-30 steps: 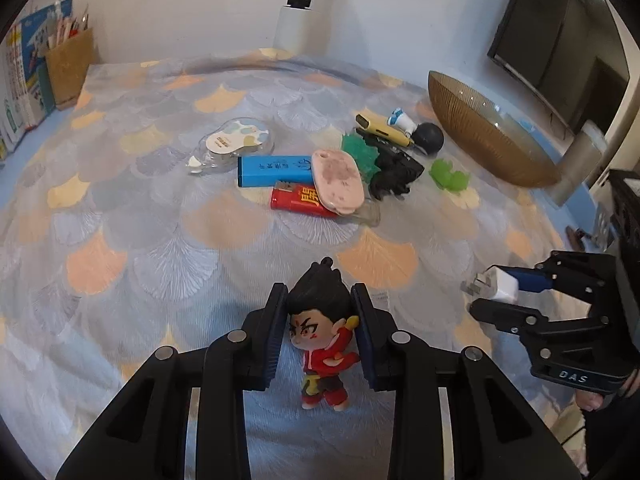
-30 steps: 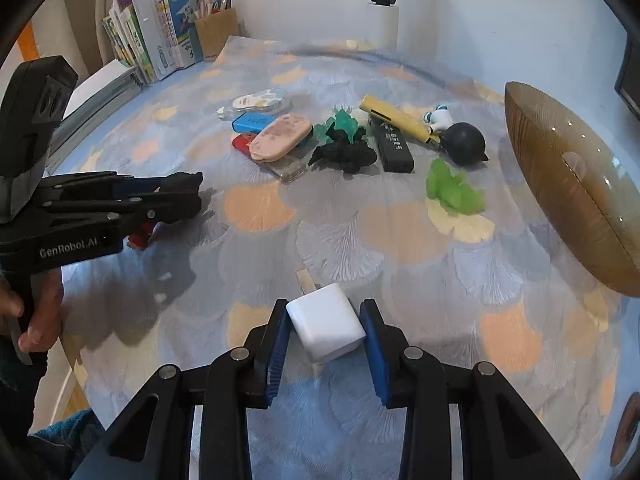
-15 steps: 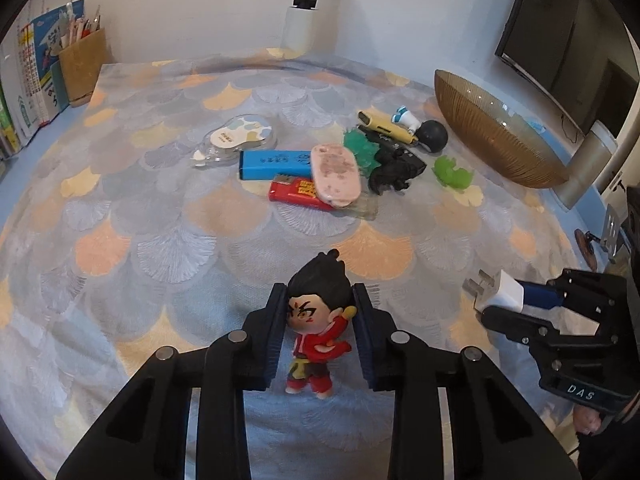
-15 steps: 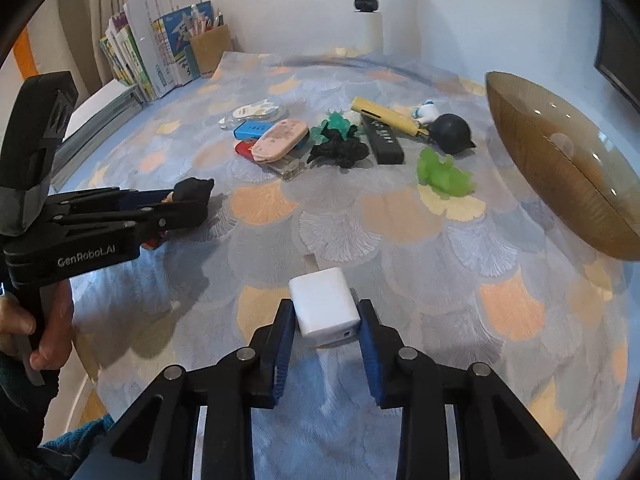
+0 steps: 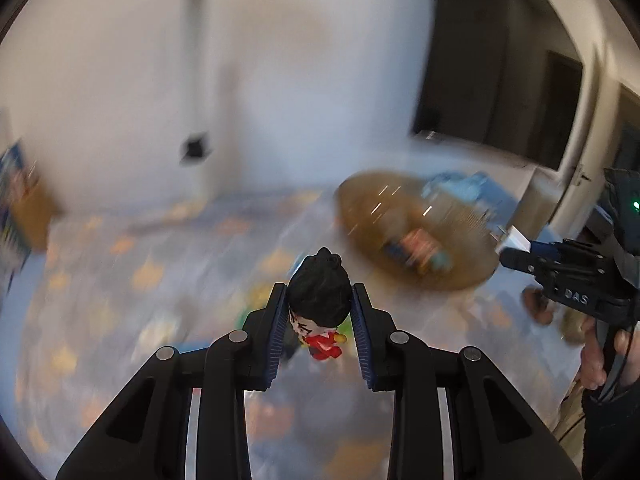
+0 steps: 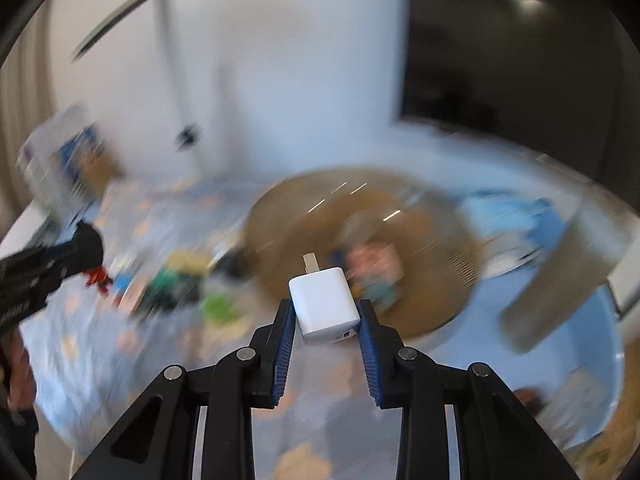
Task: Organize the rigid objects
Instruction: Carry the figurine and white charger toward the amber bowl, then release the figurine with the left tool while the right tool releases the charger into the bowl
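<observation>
1. Left wrist view: the left tool (image 5: 319,312) is clamped on the figurine (image 5: 320,308), its blue pads pinching the big black-haired head while the red body hangs free, clear of the patterned surface (image 5: 120,264). The toy looks light, hard and top-heavy; I judge the round head could swivel, so a hold lower on the head seems safer. Beyond, far right, lies the brown bowl (image 5: 360,216), blurred.
2. Right wrist view: the right tool (image 6: 326,316) is clamped on the white charger (image 6: 323,304), prongs pointing away towards the bowl (image 6: 280,224). Smooth, stiff, compact: its flat sides suit the pads, though glossy plastic may slip.
</observation>
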Demonstrator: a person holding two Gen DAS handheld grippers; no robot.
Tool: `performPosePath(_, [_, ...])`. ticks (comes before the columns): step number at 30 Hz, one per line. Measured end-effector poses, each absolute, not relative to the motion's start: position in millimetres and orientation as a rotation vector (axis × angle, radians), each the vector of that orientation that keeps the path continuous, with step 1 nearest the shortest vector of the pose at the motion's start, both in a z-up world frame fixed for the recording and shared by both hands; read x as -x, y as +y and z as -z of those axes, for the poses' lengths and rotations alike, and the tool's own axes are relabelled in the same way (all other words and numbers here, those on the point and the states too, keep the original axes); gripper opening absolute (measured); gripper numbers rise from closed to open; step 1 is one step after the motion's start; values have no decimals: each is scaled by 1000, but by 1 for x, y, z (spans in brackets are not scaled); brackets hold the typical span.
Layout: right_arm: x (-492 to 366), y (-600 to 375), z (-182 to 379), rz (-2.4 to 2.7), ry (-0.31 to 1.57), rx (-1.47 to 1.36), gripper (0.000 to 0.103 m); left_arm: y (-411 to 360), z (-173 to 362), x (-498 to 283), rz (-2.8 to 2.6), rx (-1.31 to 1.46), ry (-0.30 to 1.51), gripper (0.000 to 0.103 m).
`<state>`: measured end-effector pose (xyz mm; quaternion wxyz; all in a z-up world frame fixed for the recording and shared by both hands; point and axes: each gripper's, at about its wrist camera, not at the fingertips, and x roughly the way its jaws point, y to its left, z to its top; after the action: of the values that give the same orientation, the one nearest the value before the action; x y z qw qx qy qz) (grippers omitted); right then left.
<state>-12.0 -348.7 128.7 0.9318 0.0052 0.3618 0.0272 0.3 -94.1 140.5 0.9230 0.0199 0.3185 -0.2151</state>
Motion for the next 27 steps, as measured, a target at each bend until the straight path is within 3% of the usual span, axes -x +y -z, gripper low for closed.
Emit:
performPosePath(4, [-7, -381, -140, 9, 757, -71, 30, -151, -154, -28, 535, -38, 664, 28])
performPosePath(13, [-47, -405, -84, 38, 914, -106, 30, -224, -84, -72, 600, -69, 819, 28])
performPosePath(19, [-55, -411, -71, 59, 938, -86, 30, -244, -75, -81, 623, -85, 839, 29])
performPosePath(21, [-54, -411, -73, 78, 926, -74, 30, -245, -79, -80, 628, -86, 816, 41])
performPosePath(23, [-49, -416, -79, 98, 900, -84, 32, -238, -88, -76, 615, -79, 797, 78])
performPosePath(25, [-40, -425, -91, 102, 863, -143, 39, -218, -101, -69, 590, -41, 745, 85])
performPosePath(27, [-28, -432, -102, 95, 823, -202, 40, -191, -116, -62, 582, 1, 719, 85])
